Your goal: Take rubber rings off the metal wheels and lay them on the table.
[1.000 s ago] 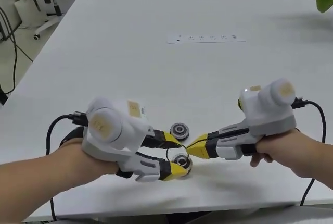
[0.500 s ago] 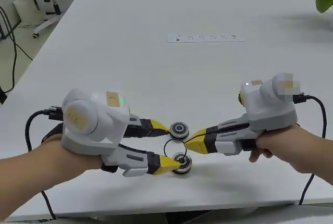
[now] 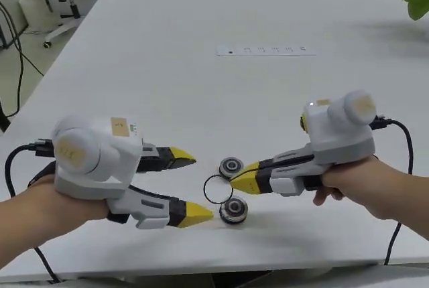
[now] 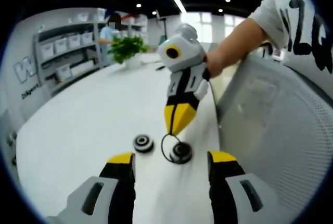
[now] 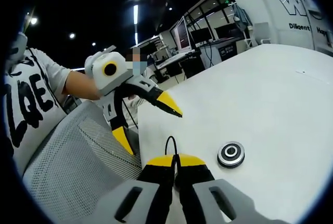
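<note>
Two wheels on the table (image 3: 201, 87): far wheel (image 3: 231, 166), near wheel (image 3: 233, 209). One ring (image 3: 206, 191) between them, pinched by the right gripper (image 3: 234, 182). Left gripper (image 3: 190, 186) spread wide, just beside.

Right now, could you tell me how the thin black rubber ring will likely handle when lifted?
The thin black rubber ring looks light: the right gripper holds it by one edge. So thin, it is probably floppy and stretchy. Laid flat, it seems unlikely to roll.

The wall sign (image 5: 304, 26) reads "Diligent", seemingly under a large "W"
</note>
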